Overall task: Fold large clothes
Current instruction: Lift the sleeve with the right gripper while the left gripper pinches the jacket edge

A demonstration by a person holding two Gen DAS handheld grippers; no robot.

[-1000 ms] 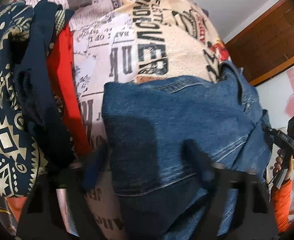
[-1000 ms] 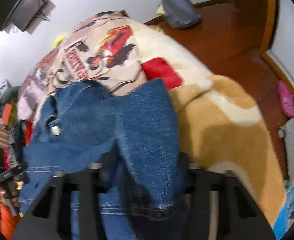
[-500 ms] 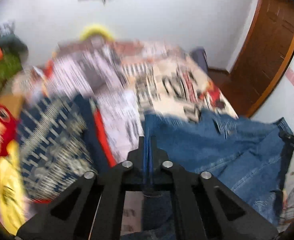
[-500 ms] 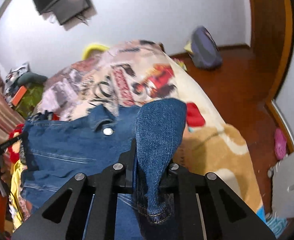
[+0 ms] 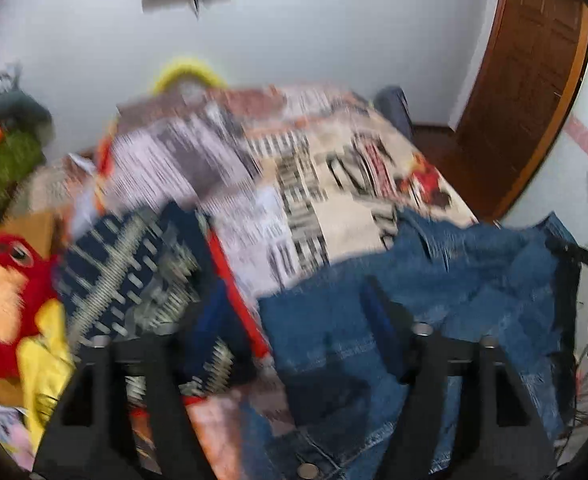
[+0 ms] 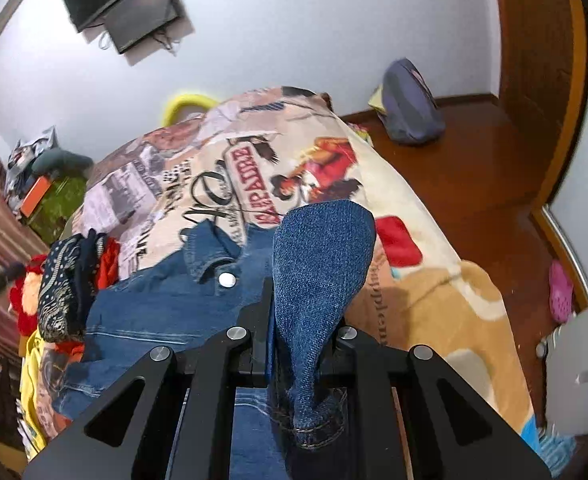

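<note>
A blue denim jacket [image 5: 434, 280] lies spread on the bed over a printed blanket [image 5: 302, 184]. My left gripper [image 5: 290, 320] is open and empty above the jacket's left edge; this view is motion-blurred. My right gripper [image 6: 294, 312] is shut on a fold of the denim jacket [image 6: 322, 248], likely a sleeve, which stands up between the jaws. The jacket's collar and a metal snap [image 6: 226, 279] lie just left of it.
A pile of clothes, navy patterned [image 5: 134, 264] and red, lies left of the jacket, with a red and yellow plush toy [image 5: 10, 296]. The blanket [image 6: 434, 292] hangs over the bed's right edge. A grey bag [image 6: 410, 108] sits on the wooden floor, near a door [image 5: 534, 80].
My left gripper was shut on the jacket's edge half a second ago; now it is open and the denim has dropped onto the bed. My right gripper still holds its fold, lifted higher.
</note>
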